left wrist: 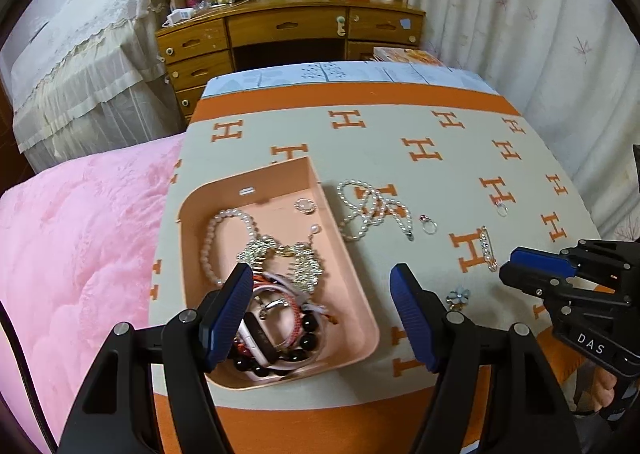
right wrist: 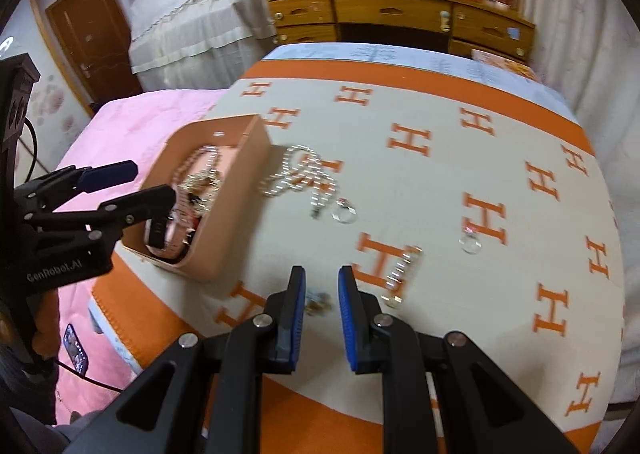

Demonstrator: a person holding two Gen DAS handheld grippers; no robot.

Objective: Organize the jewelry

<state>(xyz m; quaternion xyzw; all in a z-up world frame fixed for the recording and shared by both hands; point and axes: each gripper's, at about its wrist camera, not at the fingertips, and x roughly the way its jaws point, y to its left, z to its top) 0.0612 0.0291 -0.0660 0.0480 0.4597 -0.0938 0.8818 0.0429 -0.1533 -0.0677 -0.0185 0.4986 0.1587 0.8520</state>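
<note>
The job is mid-way: the peach tray (left wrist: 352, 278) already holds a pink bead bracelet (left wrist: 208, 246), a watch (left wrist: 260, 338), dark beads and silver pieces, while several items lie loose on the H-patterned blanket (left wrist: 440, 181) covering the table.

The left claw (left wrist: 320, 318) hangs over the near end of the tray with its jaws standing well apart and nothing between the pads; it looks to be done there, not holding anything.

The right claw (right wrist: 322, 318) points steeply down at the blanket, its jaws drawn in to a narrow gap. Just ahead of that gap, between the fingertips, lies a small flower-shaped piece (right wrist: 318, 302), blurred in the right wrist view and clearer in the left one (left wrist: 460, 296) as a pale blue flower with a gold part. The pads do not appear to press on it; the claw seems empty and lined up over it.

Just beyond the right claw, a little to its right, lies a silver bar brooch (right wrist: 400, 274). Farther ahead are two rings (right wrist: 344, 211) (right wrist: 471, 244), and a pearl necklace (right wrist: 300, 173) is heaped beside the tray's far wall.

The step in hand seems to be picking up the flower piece. The next move likely calls for a slightly wider gap, a descent until the pads straddle it, a gentle close, then a carry across to the tray on the claw's left.
</note>
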